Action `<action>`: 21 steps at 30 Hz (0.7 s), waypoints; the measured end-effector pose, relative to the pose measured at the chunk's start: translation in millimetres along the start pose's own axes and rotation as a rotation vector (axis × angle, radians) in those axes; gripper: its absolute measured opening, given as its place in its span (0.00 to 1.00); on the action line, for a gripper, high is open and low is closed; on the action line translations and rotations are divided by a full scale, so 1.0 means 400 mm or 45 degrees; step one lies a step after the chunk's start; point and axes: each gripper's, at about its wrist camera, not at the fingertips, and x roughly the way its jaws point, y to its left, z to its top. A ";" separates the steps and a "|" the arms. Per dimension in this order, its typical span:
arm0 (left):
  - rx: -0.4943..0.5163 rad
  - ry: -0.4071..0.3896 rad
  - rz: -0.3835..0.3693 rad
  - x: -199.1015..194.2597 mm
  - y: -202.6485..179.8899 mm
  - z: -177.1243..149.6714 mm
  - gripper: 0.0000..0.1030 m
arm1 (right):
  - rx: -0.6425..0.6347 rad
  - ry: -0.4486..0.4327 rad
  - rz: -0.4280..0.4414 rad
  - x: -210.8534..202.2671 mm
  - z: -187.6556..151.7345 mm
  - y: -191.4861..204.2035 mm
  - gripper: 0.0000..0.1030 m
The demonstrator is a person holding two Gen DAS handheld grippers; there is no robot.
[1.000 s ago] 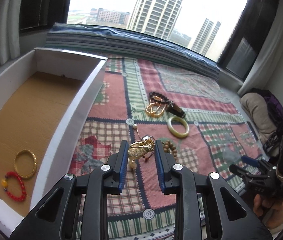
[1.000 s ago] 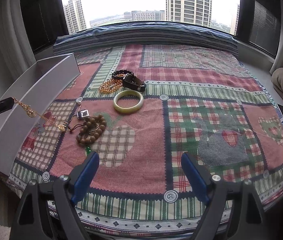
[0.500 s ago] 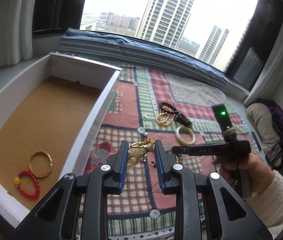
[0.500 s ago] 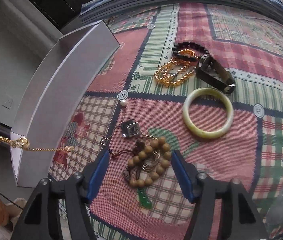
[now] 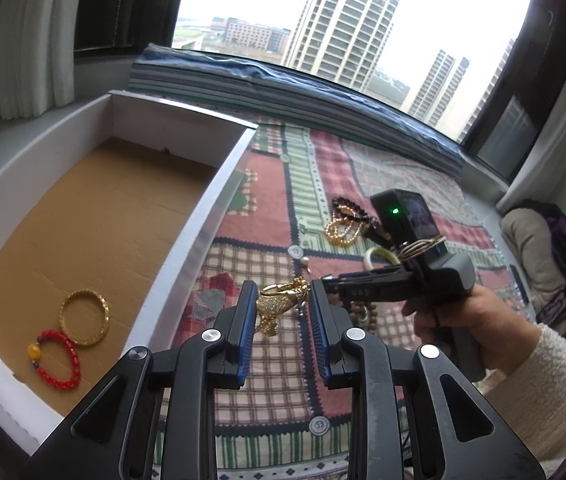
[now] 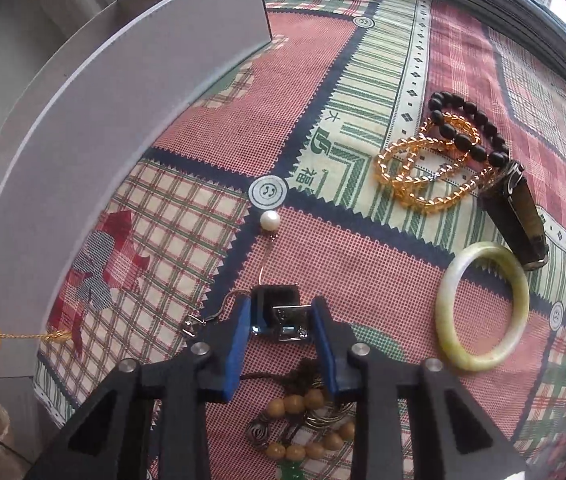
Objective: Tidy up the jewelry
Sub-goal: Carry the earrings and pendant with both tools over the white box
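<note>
A patchwork blanket (image 6: pixel 363 280) on a window ledge, a white tray (image 5: pixel 187 248) w/ cardboard floor at its edge, city towers beyond the glass. The tray already holds a gold bangle (image 5: pixel 85 317) and a red bead bracelet (image 5: pixel 57 354). Loose on the blanket: jade bangle (image 6: pixel 483 306), dark strap piece (image 6: pixel 517 224), amber bead strand (image 6: pixel 423 176) tangled w/ black beads (image 6: pixel 469 128), wooden bead bracelet (image 6: pixel 307 424), a pearl (image 6: pixel 270 220) on thin wire.

Left gripper (image 5: pixel 283 304), fingers narrow, holds a gold chain piece (image 5: pixel 281 300) up over the blanket just beside the tray wall; it has barely shifted in the past sec. Chain's free end dangles at the right-wrist view's left edge.

The change is on the other side: a sec ago the right gripper (image 6: pixel 281 320) hung wide over bare blanket, well away from the pile. Now it has swung in, tipped steeply down, and its jaws are closing round a small square dark pendant (image 6: pixel 279 308), the pads at its two sides — contact looks made or abt to be, hard to call firm.

Reading: a 2nd item is being picked while the 1st waits undelivered. Most pieces remain outside the tray, so the job looks early. Risk: the pendant's wire and clasp may drag the pearl along.
</note>
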 end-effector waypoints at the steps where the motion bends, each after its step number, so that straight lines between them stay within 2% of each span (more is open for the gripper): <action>1: -0.003 0.001 -0.003 -0.003 0.003 0.003 0.24 | 0.017 -0.028 0.021 -0.025 0.001 -0.008 0.31; 4: 0.000 -0.011 -0.002 -0.022 0.004 0.011 0.24 | 0.043 -0.106 0.081 -0.124 -0.003 -0.022 0.31; 12: 0.002 -0.041 -0.028 -0.080 -0.009 0.055 0.24 | -0.012 -0.313 0.077 -0.393 0.003 -0.015 0.31; 15: 0.008 -0.045 -0.044 -0.105 -0.014 0.079 0.24 | -0.045 -0.351 0.077 -0.445 0.023 -0.011 0.31; 21: 0.028 -0.096 -0.053 -0.188 -0.006 0.128 0.24 | -0.119 -0.379 0.100 -0.497 0.026 0.067 0.31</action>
